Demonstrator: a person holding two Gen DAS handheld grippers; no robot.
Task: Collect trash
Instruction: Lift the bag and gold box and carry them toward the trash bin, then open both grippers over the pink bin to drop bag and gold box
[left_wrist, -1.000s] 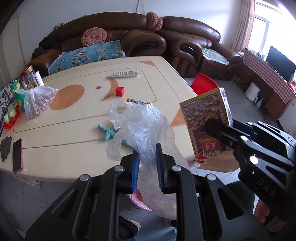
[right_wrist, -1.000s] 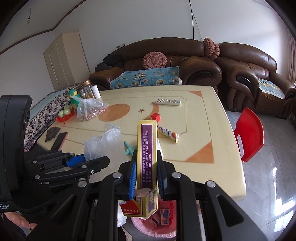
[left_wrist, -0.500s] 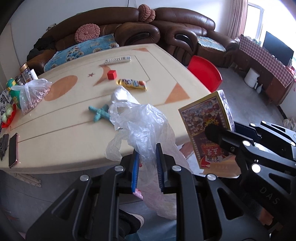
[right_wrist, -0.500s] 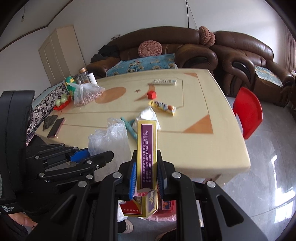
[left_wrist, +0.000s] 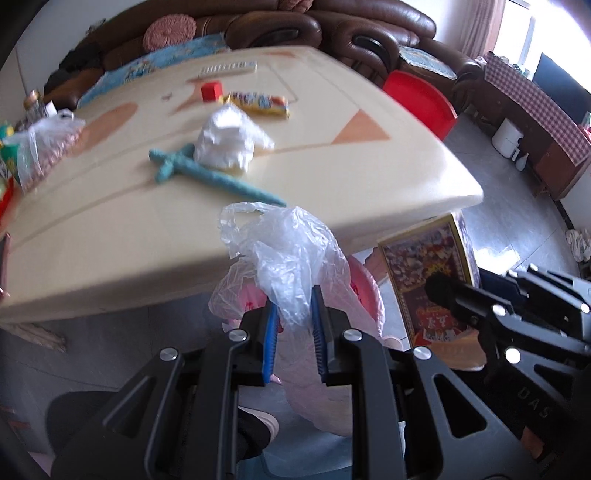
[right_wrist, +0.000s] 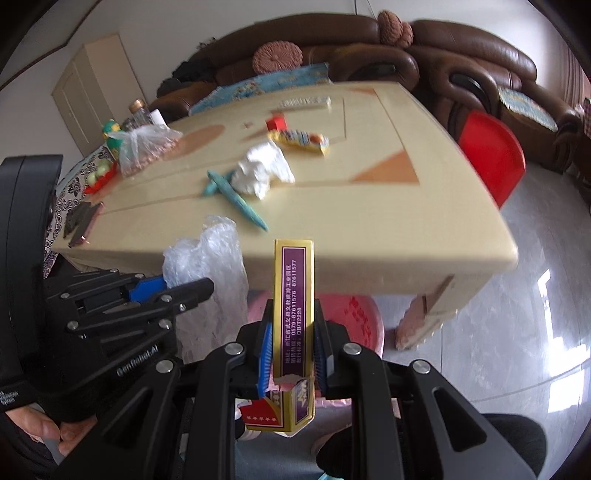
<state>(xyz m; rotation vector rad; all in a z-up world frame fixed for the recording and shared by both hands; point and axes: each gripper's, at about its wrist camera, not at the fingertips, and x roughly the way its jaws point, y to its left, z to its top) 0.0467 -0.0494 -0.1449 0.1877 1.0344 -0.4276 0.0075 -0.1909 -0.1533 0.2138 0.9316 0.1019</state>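
The left gripper (left_wrist: 293, 325) pinches a bag (left_wrist: 284, 254) and the right gripper (right_wrist: 293, 350) clamps a box (right_wrist: 293, 295), both over the pink bin (right_wrist: 358, 317) below the tabletop (left_wrist: 369, 177). Neither is dropped yet; tissue (left_wrist: 229, 138) and wrapper (left_wrist: 258, 103) remain.

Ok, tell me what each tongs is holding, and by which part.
Left tongs: clear plastic bag, pinched at a bunched lower fold. Right tongs: gold and purple box, clamped across its flat faces near the torn lower end.
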